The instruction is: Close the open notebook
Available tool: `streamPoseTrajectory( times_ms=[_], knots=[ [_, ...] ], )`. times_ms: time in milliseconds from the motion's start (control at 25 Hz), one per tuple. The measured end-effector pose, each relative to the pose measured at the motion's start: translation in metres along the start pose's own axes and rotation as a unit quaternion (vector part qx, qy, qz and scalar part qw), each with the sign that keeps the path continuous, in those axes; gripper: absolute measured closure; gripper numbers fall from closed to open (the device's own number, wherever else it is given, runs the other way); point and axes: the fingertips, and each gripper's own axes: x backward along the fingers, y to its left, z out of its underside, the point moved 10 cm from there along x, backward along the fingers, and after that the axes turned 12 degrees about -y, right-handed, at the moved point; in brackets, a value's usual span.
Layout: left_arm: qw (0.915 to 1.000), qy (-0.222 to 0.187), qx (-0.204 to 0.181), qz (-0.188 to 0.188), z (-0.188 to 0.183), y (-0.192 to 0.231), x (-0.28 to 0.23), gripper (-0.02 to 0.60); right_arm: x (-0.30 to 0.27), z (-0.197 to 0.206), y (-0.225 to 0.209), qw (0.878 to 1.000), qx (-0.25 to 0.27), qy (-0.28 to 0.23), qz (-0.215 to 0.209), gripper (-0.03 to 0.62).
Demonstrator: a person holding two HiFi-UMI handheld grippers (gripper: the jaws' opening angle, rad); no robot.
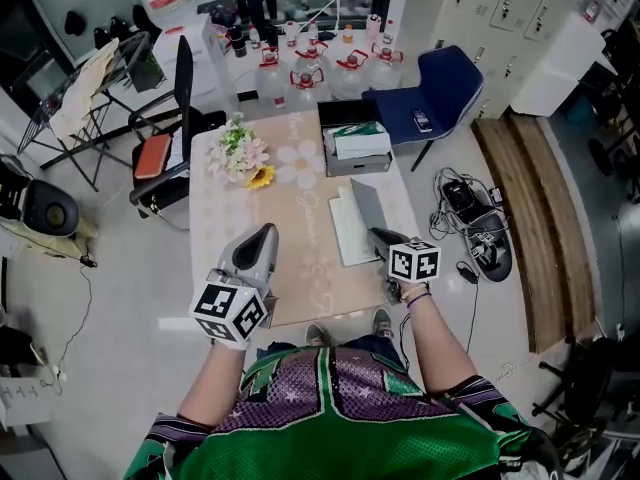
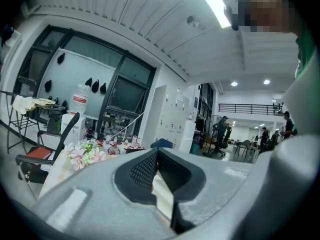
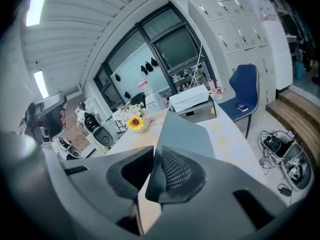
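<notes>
Notebook [image 1: 348,230]: open at the table's [image 1: 290,183] right edge, with the cover [image 3: 182,134] raised at a tilt.
Right gripper [image 3: 151,159]: clenched on the cover's edge.
Left gripper [image 2: 157,154]: jaws together, empty, near the front-left corner.
Risk: if you slacken your pinch, the cover may flop back open. Push sideways and the notebook could slide off the edge.

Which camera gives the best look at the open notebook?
The head view: the whole notebook lies on the table, grey cover raised. The right gripper view shows only that cover; the left gripper view, nothing recognisable.
</notes>
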Motion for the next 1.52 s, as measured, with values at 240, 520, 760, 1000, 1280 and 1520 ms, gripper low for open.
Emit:
streamPoseTrajectory(
  times_ms=[240, 520, 760, 1000, 1280, 1520],
  knots=[
    [1.0, 0.0, 0.005, -0.007, 0.003, 0.006, 0.009, 0.566, -0.006, 0.007, 0.01, 1.0, -0.001, 0.011, -0.02, 0.545],
    [0.9999, 0.001, 0.01, -0.01, 0.006, 0.01, 0.014, 0.566, -0.01, 0.015, 0.024, 0.999, 0.012, 0.022, -0.035, 0.545],
    [0.9997, -0.006, 0.011, -0.023, 0.005, 0.009, 0.013, 0.566, -0.008, 0.009, 0.017, 0.999, 0.023, 0.022, -0.033, 0.545],
    [0.9993, -0.014, 0.008, -0.035, 0.006, -0.004, 0.0, 0.566, 0.005, -0.01, -0.001, 0.999, 0.037, 0.015, -0.033, 0.545],
    [0.9986, -0.026, 0.009, -0.046, 0.001, -0.026, -0.022, 0.565, 0.031, -0.034, -0.03, 0.999, 0.046, 0.008, -0.025, 0.545],
    [0.998, -0.036, 0.005, -0.051, -0.002, -0.044, -0.04, 0.566, 0.049, -0.057, -0.049, 0.998, 0.059, -0.006, -0.025, 0.545]
  ],
)
